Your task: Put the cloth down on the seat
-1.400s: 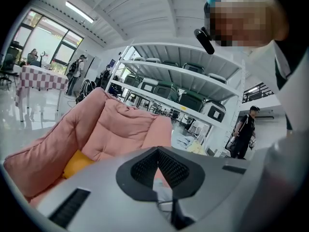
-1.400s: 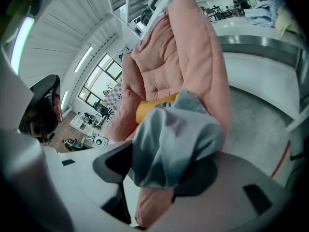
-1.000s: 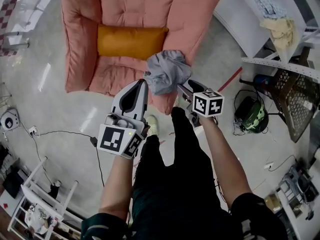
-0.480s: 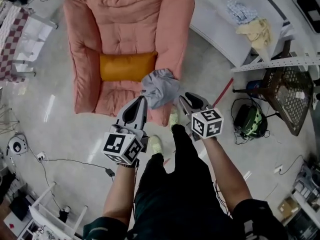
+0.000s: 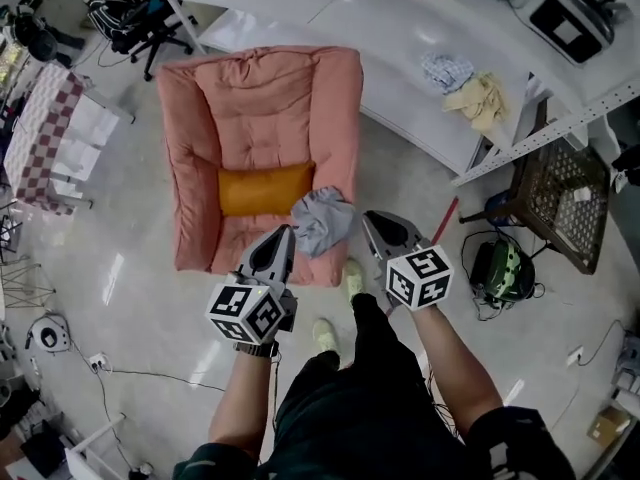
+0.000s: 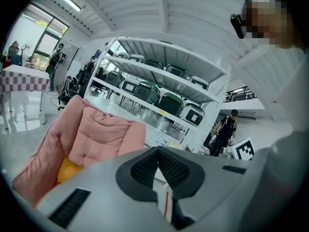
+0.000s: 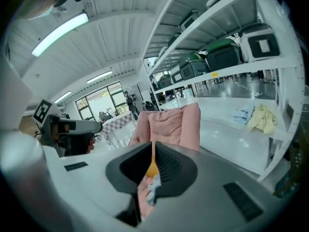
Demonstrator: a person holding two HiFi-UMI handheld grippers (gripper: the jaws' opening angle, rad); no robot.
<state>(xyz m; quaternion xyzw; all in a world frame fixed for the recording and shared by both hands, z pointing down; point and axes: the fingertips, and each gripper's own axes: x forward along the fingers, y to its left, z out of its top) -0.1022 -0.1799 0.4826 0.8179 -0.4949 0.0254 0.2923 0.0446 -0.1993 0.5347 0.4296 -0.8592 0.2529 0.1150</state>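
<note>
Saw a crumpled grey cloth (image 5: 322, 222) lying on the seat (image 5: 245, 236) of a soft pink armchair (image 5: 265, 108), at one front corner. Saw it touching the end of a flat orange cushion (image 5: 265, 189) there, with nothing holding it.

Found the left gripper (image 5: 283, 233) just beside the cloth on one side and the right gripper (image 5: 375, 220) near it on the other, both pointing at the chair. Could not tell from above whether either tip touched the cloth.

Looked along the left gripper and found its jaws pressed tight together, with nothing in them. Looked along the right gripper and found its jaws closing, almost together, with only a thin slit left and nothing in it. Saw a bit of orange cushion and grey cloth through that slit, well behind.

Saw a long white table (image 5: 330, 28) behind the chair, with a blue-and-white rag (image 5: 446, 70) and a yellow rag (image 5: 478, 98) on it.
</note>
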